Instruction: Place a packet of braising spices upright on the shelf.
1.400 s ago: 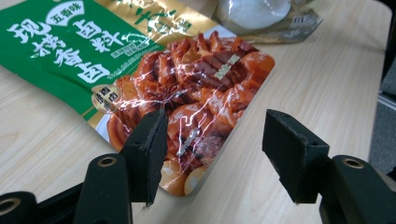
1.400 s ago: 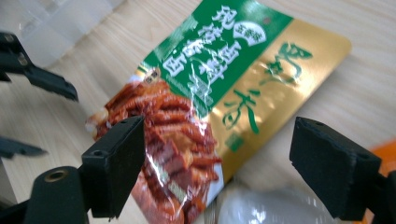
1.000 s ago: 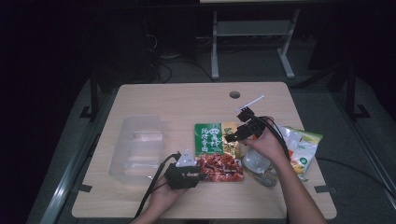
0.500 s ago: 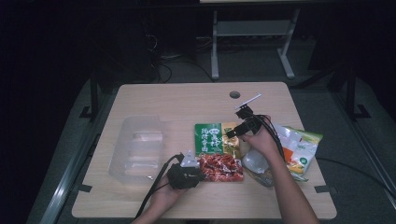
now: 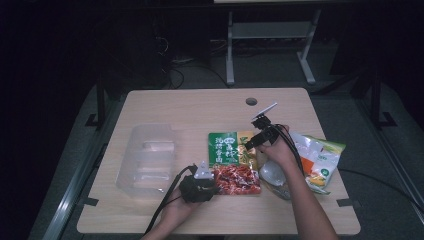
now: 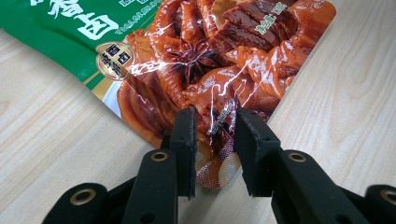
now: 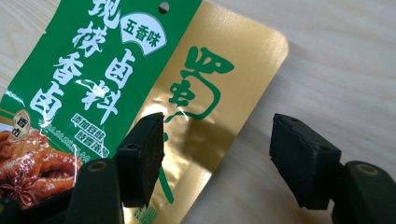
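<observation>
A food packet [image 5: 232, 165], green and gold at the top with red meat pictured below, lies flat mid-table. My left gripper [image 5: 216, 184] is at its near left corner. In the left gripper view the jaws [image 6: 215, 114] are shut on that crinkled red corner [image 6: 210, 56]. My right gripper [image 5: 248, 145] hovers over the packet's far right edge. In the right gripper view it stands open [image 7: 217, 123]. One jaw is over the gold strip [image 7: 219, 84], the other over bare wood. Its jaws have just been closing a little, and the pads are clear of the packet edge between them.
A clear plastic container [image 5: 147, 160] stands left of the packet. A white, orange and green bag [image 5: 320, 160] lies at the right, with a clear pouch [image 5: 274, 174] under the right hand. A cable hole [image 5: 251, 101] sits near the far edge.
The right gripper has sunk toward the packet's top right edge. The left gripper has stayed at the packet's near corner.
</observation>
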A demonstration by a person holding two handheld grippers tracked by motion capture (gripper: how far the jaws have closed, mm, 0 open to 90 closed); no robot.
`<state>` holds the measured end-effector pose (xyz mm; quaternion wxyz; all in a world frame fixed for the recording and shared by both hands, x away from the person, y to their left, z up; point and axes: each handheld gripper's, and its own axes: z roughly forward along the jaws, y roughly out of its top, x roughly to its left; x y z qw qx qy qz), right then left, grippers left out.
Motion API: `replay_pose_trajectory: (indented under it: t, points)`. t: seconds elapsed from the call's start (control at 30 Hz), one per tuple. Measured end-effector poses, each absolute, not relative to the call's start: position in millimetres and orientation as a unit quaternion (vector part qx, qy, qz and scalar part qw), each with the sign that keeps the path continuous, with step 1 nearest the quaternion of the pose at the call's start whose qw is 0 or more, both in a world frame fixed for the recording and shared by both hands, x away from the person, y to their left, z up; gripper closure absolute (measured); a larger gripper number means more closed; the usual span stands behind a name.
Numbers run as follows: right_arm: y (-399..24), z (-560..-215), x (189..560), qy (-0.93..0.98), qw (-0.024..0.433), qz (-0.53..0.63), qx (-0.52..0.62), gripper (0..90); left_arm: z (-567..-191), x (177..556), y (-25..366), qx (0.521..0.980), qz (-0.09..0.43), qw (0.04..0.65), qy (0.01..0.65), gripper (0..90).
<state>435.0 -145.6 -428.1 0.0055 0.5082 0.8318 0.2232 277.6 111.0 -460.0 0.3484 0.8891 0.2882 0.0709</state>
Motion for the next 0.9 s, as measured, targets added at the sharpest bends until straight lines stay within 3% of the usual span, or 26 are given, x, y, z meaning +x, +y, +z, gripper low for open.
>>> replay_pose_trajectory:
  t: [0.37,0.67,0.83,0.9]
  points:
    - [-143.5,-437.0,437.4,0.833,-0.015,0.21,0.512,38.9,-461.2,277.4,110.5,0.889,0.071,0.349,0.29,68.2]
    - [-142.5,-437.8,435.7,0.828,-0.035,0.229,0.511,49.0,-461.6,277.9,110.5,0.889,0.073,0.349,0.287,67.6]
    - [-142.0,-437.1,433.8,0.829,-0.034,0.23,0.509,62.3,-461.7,278.1,110.7,0.889,0.075,0.349,0.287,67.6]
    - [-142.8,-436.3,431.8,0.831,-0.032,0.238,0.503,72.2,-461.6,278.3,111.1,0.891,0.076,0.346,0.284,67.6]
